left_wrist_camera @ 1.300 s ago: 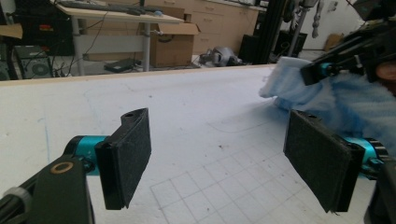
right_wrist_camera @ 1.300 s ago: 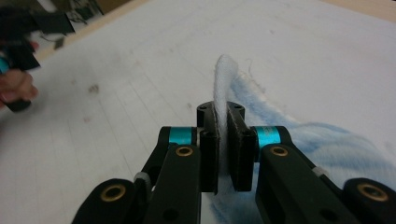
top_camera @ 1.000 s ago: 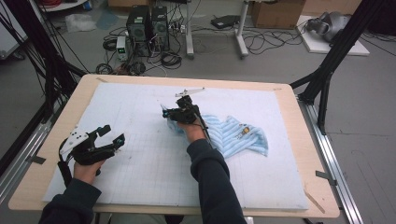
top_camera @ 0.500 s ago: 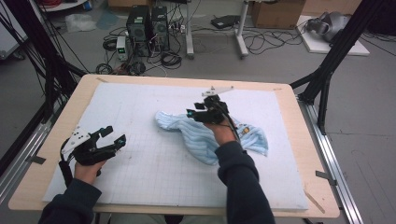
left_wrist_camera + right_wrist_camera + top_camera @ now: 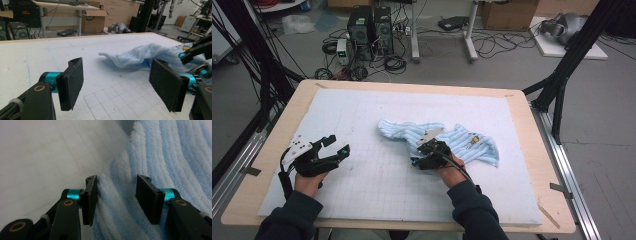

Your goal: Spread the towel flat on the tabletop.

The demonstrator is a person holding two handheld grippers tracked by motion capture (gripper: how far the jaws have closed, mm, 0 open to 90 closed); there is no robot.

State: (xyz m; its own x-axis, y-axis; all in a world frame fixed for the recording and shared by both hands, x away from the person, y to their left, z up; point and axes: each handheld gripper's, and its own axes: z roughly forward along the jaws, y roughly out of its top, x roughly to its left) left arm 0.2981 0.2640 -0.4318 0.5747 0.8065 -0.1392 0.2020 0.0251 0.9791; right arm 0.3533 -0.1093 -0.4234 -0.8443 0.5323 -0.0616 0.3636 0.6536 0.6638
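Counter (image 5: 532, 210) first: we see a pale wooden top covered almost edge to edge by a white gridded mat (image 5: 362, 115). On the mat, right of centre, lies the striped light-blue garment (image 5: 472, 142), crumpled and spread flat, with one narrow end reaching toward the middle of the mat and a small printed patch near its right side. Our right claw (image 5: 422, 159) sits low at the garment's near edge; in the right gripper view its jaws have just been opening and now stand apart, a ridge of the blue fabric (image 5: 117, 202) rising between them, the left pad just beside the cloth, the right pad clear of it. Our left claw (image 5: 334, 149) hovers over bare mat near the left edge, well apart from the garment, with its jaws spread wide and only mat between the pads (image 5: 71, 83).
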